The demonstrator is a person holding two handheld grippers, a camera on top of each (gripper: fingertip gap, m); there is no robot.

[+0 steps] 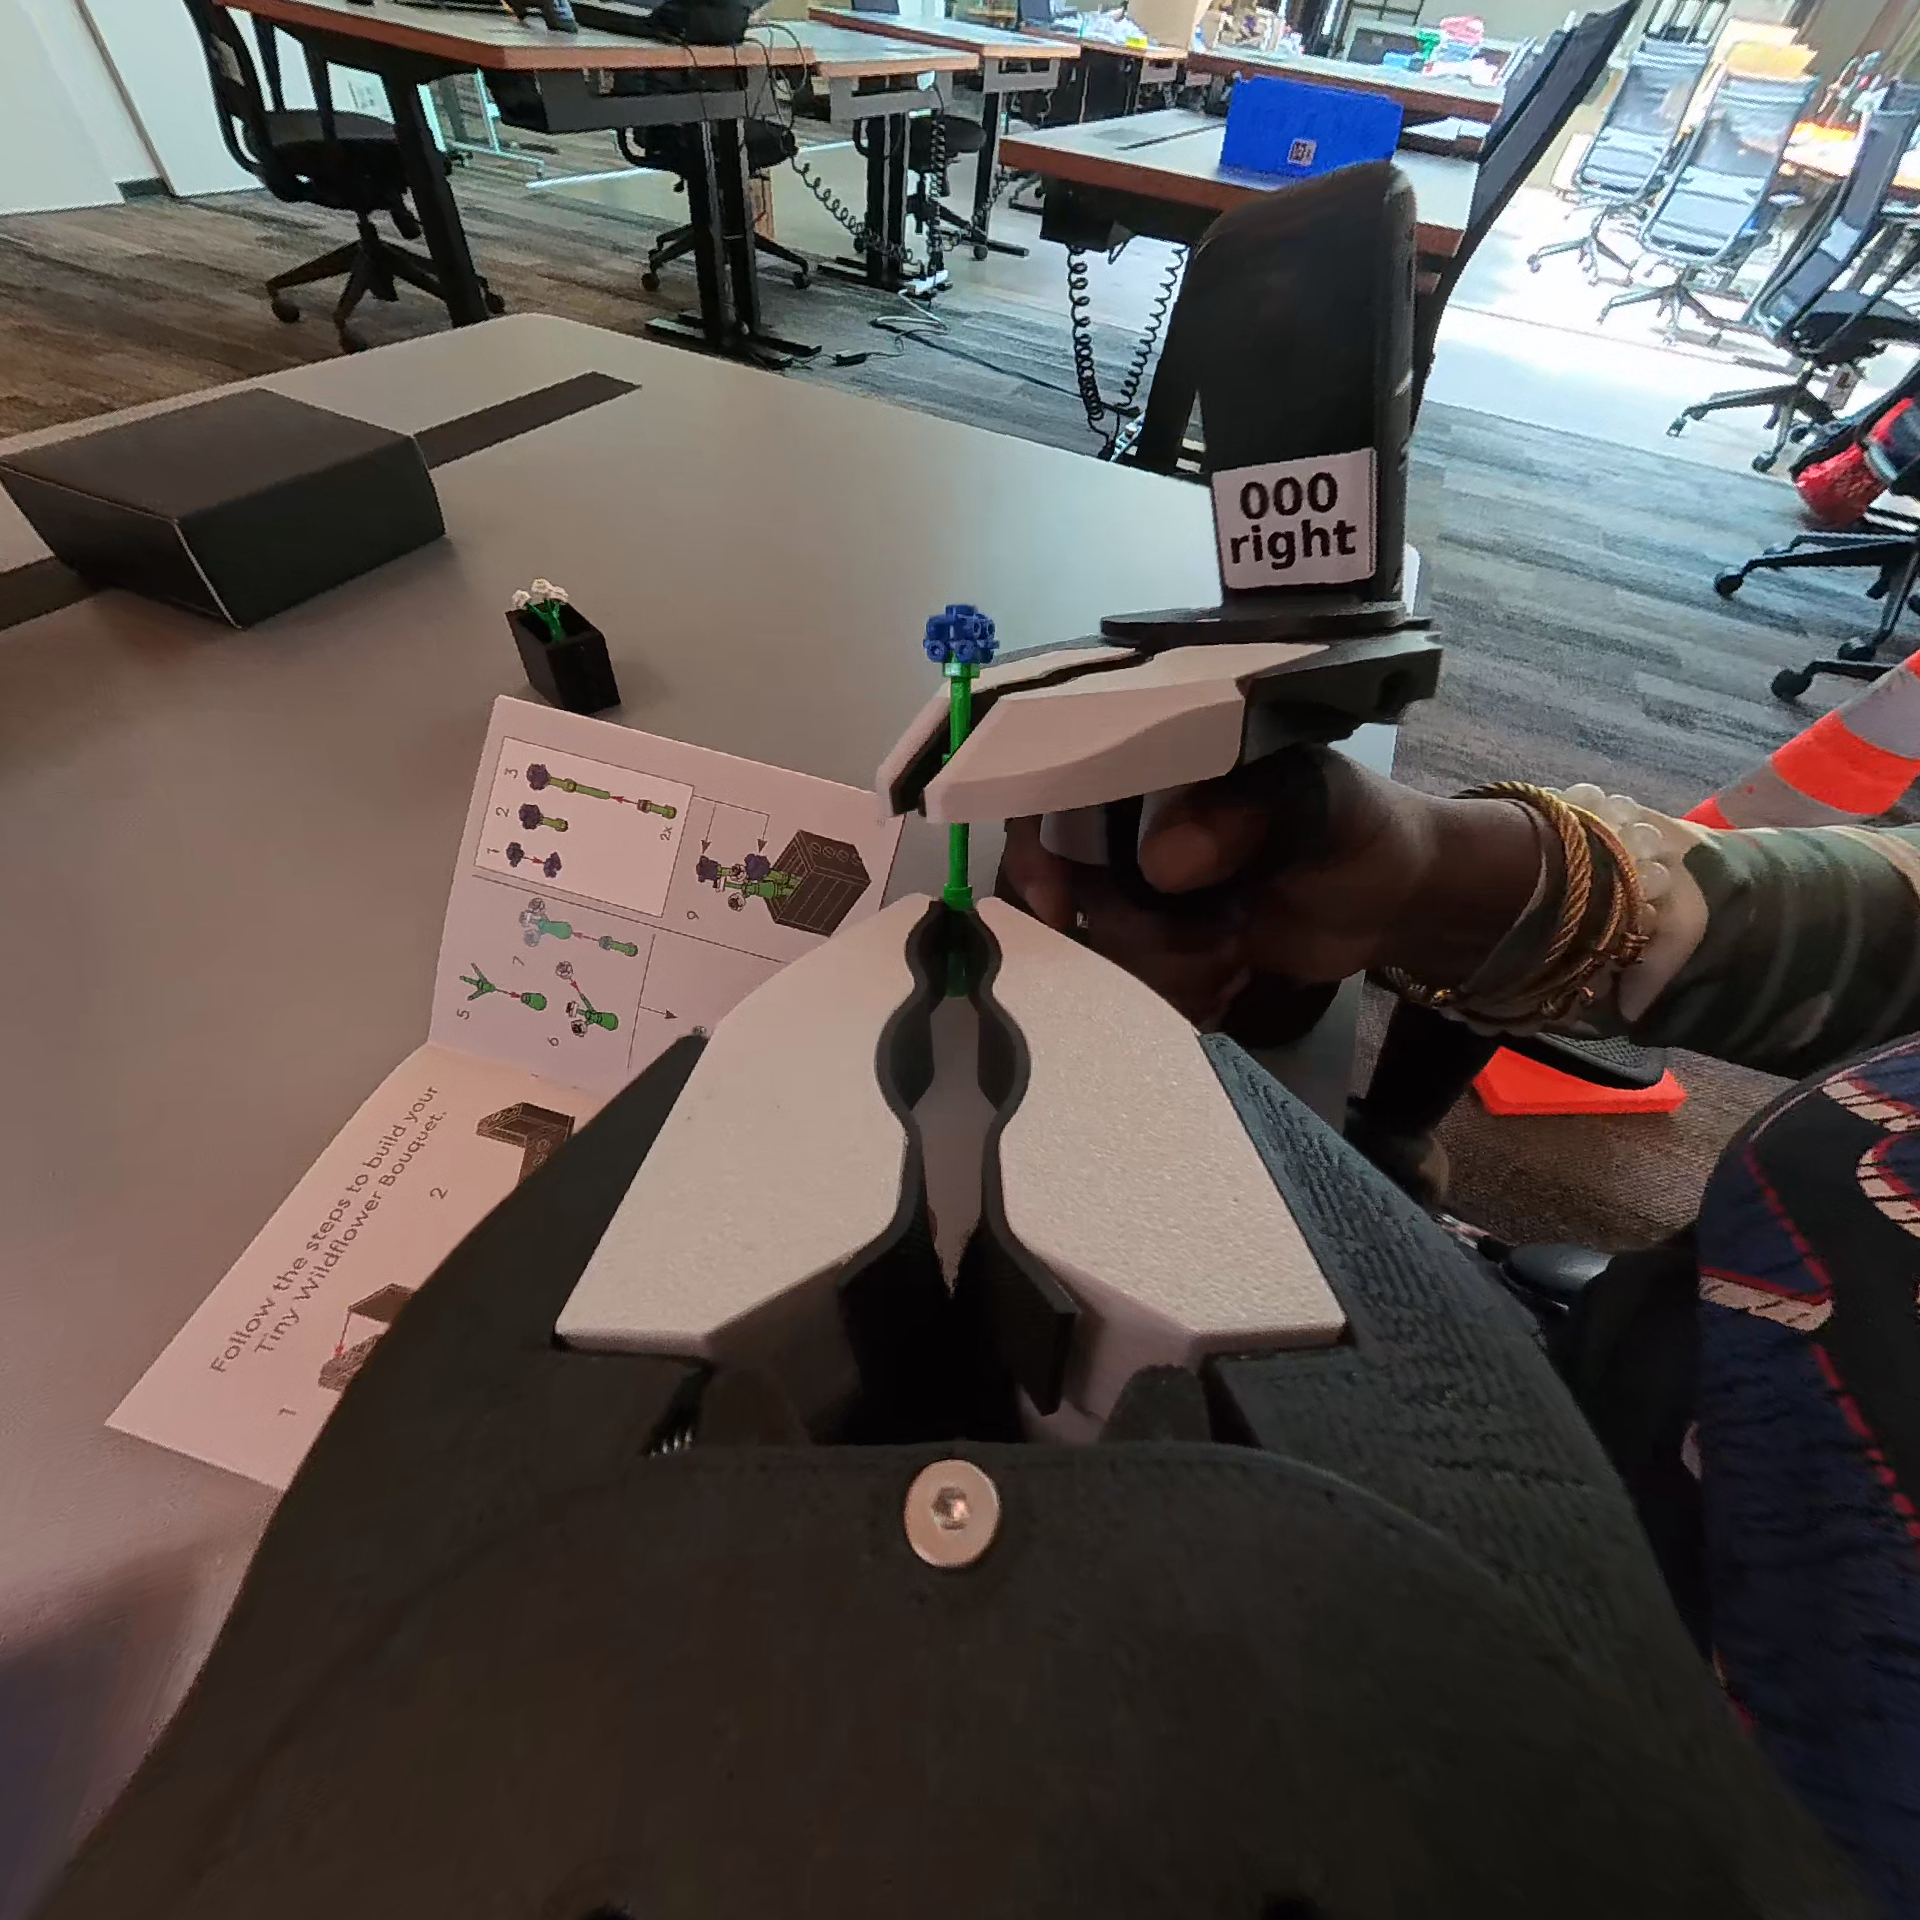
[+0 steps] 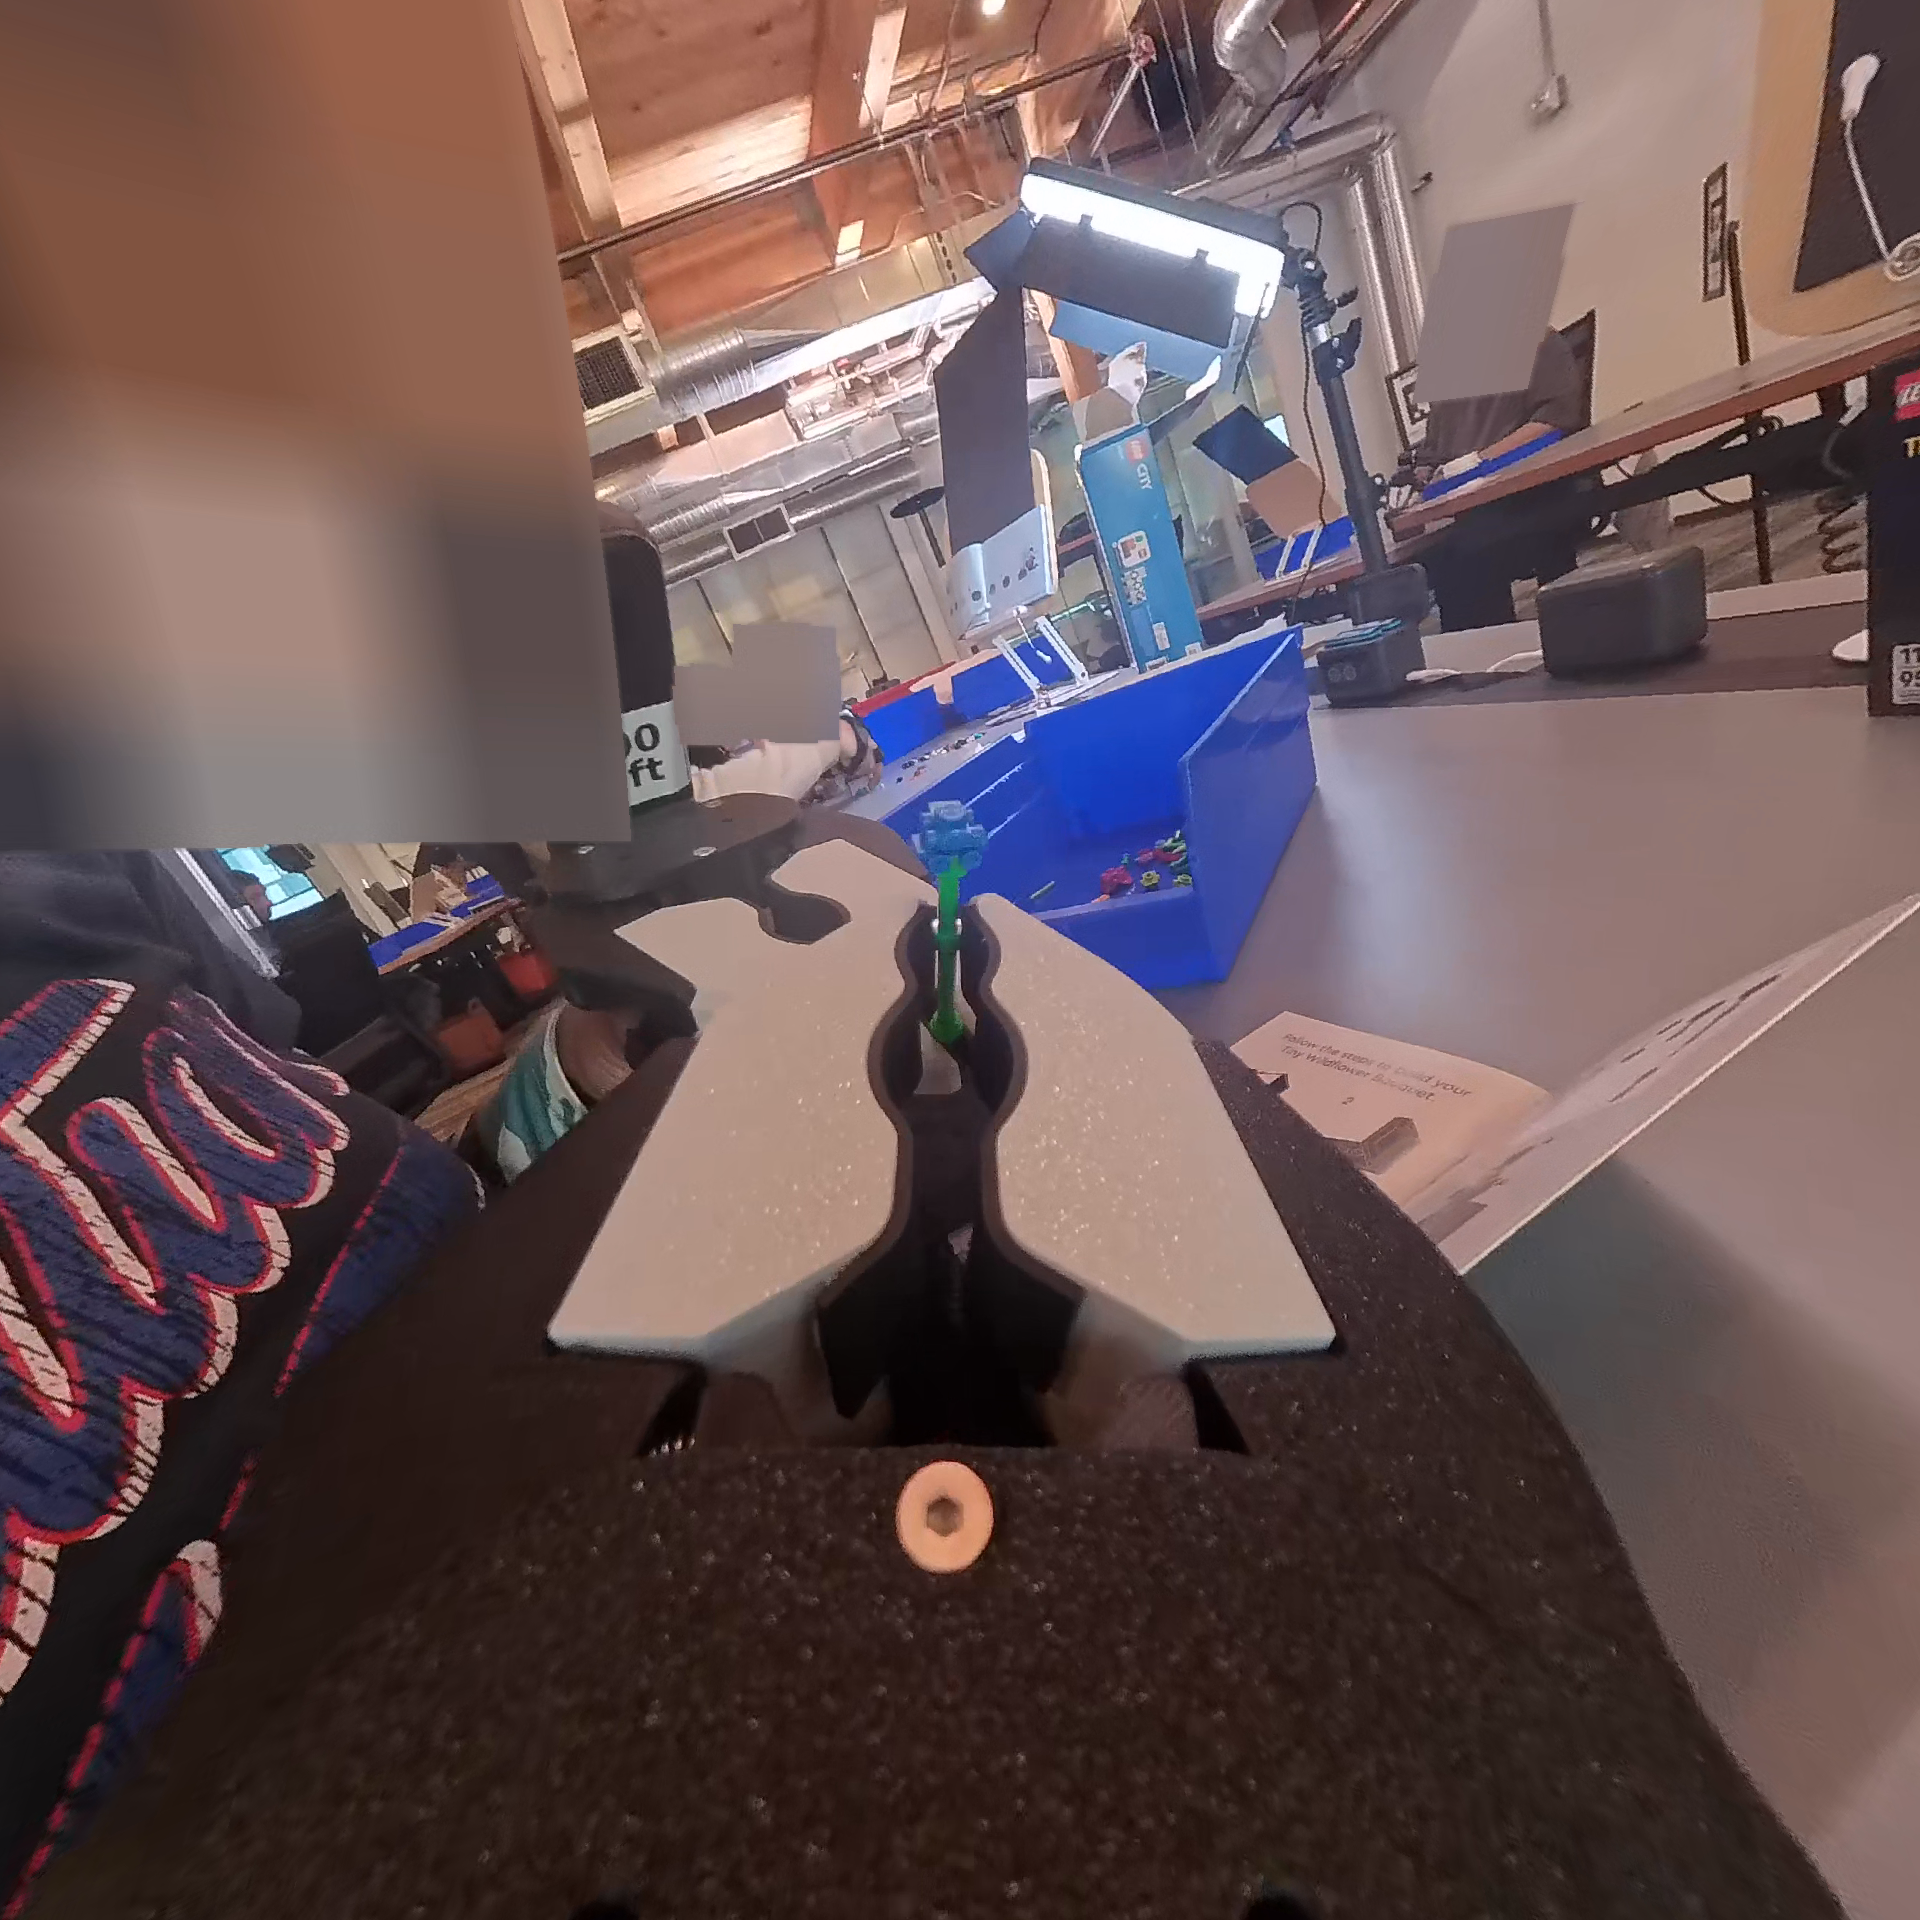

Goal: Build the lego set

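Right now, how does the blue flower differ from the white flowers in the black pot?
The blue flower is held in the air by both tongs on its long green stem; the white flowers sit planted in the black pot on the table. One blue head, several smaller white ones. Both have green stems.

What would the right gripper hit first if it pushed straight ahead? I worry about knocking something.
Probably the left gripper: its fingers sit just beyond the right gripper, both shut on the green flower stem. Depth is hard to judge.
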